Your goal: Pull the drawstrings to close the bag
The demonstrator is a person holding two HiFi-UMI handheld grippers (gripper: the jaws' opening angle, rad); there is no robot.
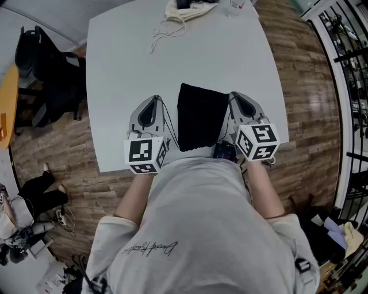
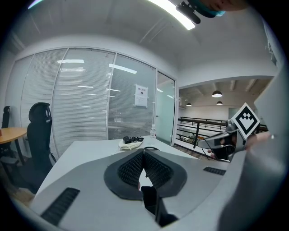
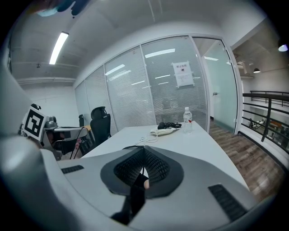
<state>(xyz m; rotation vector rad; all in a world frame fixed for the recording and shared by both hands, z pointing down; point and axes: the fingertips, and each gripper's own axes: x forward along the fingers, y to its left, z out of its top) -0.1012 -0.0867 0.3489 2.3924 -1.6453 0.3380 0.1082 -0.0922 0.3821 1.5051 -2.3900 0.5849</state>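
A black drawstring bag (image 1: 201, 118) lies flat on the white table (image 1: 126, 63), between my two grippers. My left gripper (image 1: 156, 100) sits just left of the bag, jaws shut, and a thin black drawstring (image 1: 170, 127) runs from its tip back toward the bag's near corner. In the left gripper view the pads (image 2: 131, 169) meet and a black cord (image 2: 152, 203) hangs out below them. My right gripper (image 1: 233, 95) is at the bag's right edge, also shut. Its own view shows a black drawstring (image 3: 135, 194) pinched between the closed pads (image 3: 156, 168).
At the table's far end lie a cream pouch with loose white cords (image 1: 183, 12) and a water bottle (image 3: 187, 120). A small dark device (image 1: 224, 151) rests at the near table edge. Black office chairs (image 1: 46, 74) stand left; a railing (image 1: 345, 63) runs along the right.
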